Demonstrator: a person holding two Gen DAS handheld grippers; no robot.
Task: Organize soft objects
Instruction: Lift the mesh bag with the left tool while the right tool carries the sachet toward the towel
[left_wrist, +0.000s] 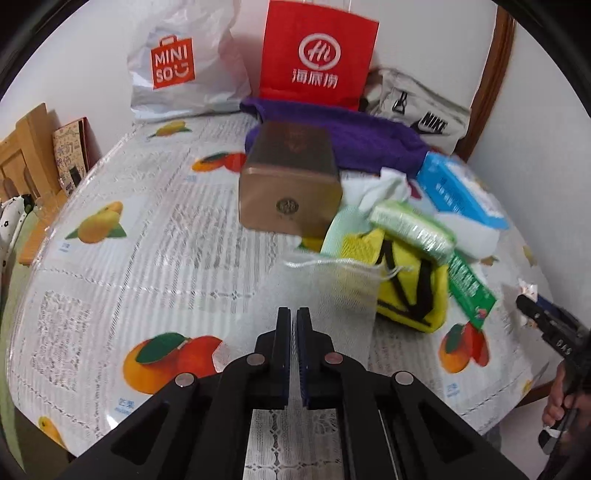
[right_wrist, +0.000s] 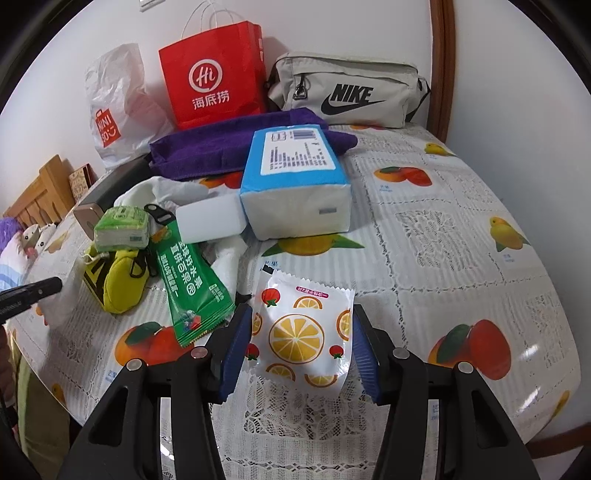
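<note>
In the left wrist view my left gripper (left_wrist: 293, 314) is shut on a sheer white mesh drawstring pouch (left_wrist: 332, 291), which hangs blurred over the table. To its right lie a yellow pouch (left_wrist: 410, 295), a green tissue pack (left_wrist: 413, 229) and a blue-and-white tissue pack (left_wrist: 458, 192). In the right wrist view my right gripper (right_wrist: 301, 332) is shut on a white sachet printed with lemon slices (right_wrist: 306, 332), one blue pad against each side edge. A green sachet (right_wrist: 192, 291) lies just left of it. The left gripper's black tip (right_wrist: 37, 288) pokes in at the left edge.
A purple towel (right_wrist: 221, 147), a red paper bag (right_wrist: 214, 81), a white Miniso bag (right_wrist: 114, 107) and a grey Nike bag (right_wrist: 347, 92) line the back wall. A brown box (left_wrist: 291, 184) stands mid-table. The fruit-print tablecloth (right_wrist: 461, 240) is bare on the right.
</note>
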